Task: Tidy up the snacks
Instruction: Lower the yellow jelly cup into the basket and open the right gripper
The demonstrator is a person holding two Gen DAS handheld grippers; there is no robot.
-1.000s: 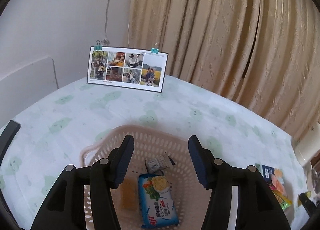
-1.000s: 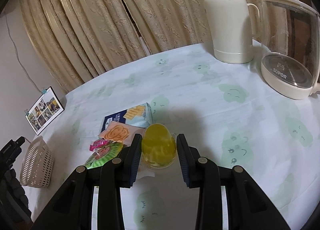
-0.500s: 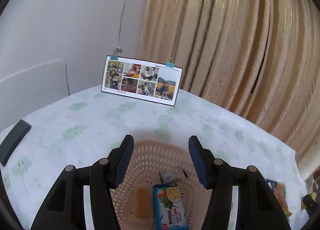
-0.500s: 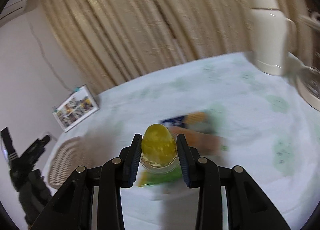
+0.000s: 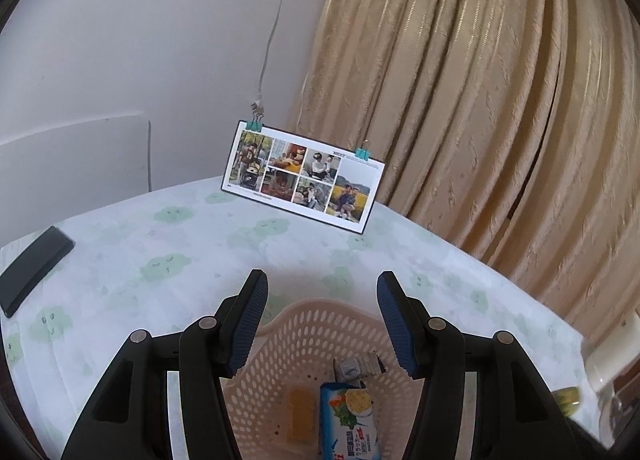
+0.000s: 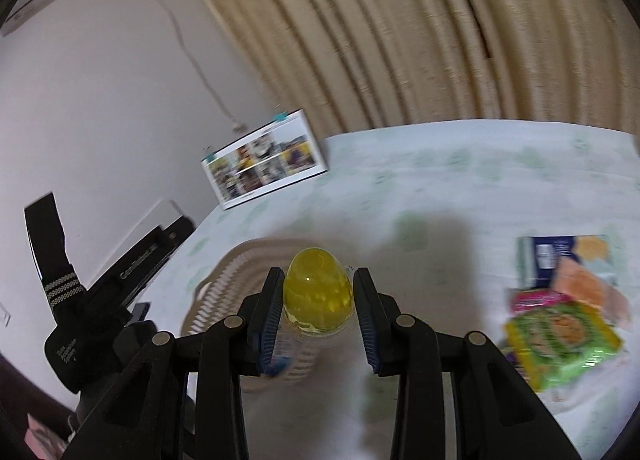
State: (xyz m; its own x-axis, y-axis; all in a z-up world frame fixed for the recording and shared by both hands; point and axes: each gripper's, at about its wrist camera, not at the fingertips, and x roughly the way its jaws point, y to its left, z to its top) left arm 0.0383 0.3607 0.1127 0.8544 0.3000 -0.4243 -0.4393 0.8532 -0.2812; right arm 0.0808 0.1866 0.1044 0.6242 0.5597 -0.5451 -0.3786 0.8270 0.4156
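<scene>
Right gripper (image 6: 318, 302): fingers clamped on the translucent yellow egg-shaped jelly cup (image 6: 318, 294), held above the pink perforated plastic basket (image 5: 320, 324). Left gripper (image 5: 322, 318): fingers spread, empty, over the basket holding a blue snack packet (image 5: 348, 420).

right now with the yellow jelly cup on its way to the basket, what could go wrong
The right tool pinches the rounded yellow jelly cup only at its sides, so it may slip out.

The left tool hangs open over the basket; the two could collide.

A drop from height might bounce off the snacks inside, such as the blue packet.
</scene>
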